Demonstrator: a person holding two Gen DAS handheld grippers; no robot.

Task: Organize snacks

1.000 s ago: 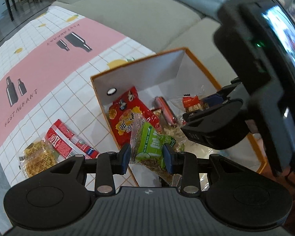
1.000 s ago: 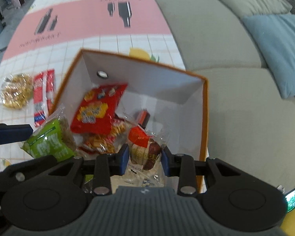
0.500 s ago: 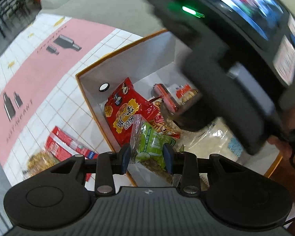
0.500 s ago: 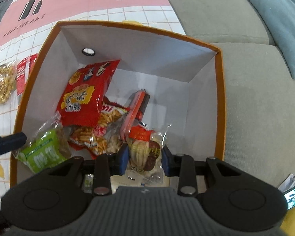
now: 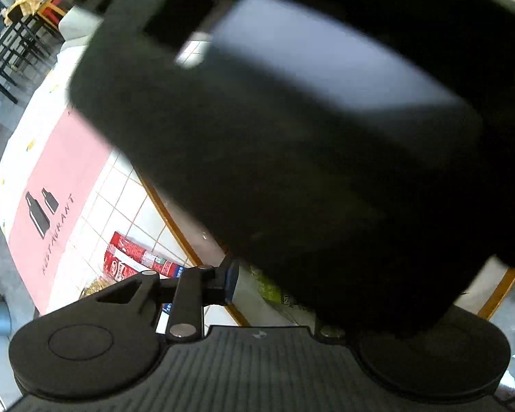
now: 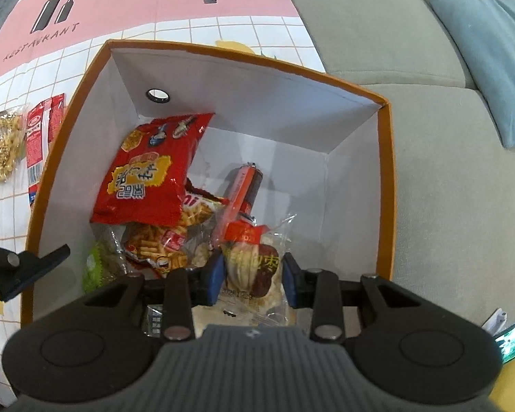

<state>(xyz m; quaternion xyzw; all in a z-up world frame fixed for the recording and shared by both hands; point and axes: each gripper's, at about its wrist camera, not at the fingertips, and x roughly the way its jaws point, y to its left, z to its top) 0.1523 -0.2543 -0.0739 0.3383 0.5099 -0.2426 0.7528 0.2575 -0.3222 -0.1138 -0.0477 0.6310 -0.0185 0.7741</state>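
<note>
An orange-rimmed box point(image 6: 384, 185) with white walls holds a red snack bag point(image 6: 147, 178), a pack of fries point(image 6: 161, 240) and a red sausage stick point(image 6: 243, 185). My right gripper point(image 6: 252, 276) is low inside the box, shut on a clear packet of brown-and-cream snack point(image 6: 254, 267). In the left wrist view my left gripper point(image 5: 261, 285) has its jaws closing on a green packet point(image 5: 267, 288); only its left finger point(image 5: 230, 281) shows. In the right wrist view one dark left finger point(image 6: 48, 257) lies at the box's left wall beside the green packet point(image 6: 99, 264).
The right gripper's black body point(image 5: 292, 137) fills most of the left wrist view. On the tablecloth left of the box lie a red wrapper point(image 6: 41, 130) and a yellow snack pack point(image 6: 0, 144). A grey sofa point(image 6: 446, 137) with a blue cushion point(image 6: 491, 51) runs along the right.
Both grippers have sunk lower into the box with their packets. The right gripper's body has slid across the left wrist view and now hides most of it.
</note>
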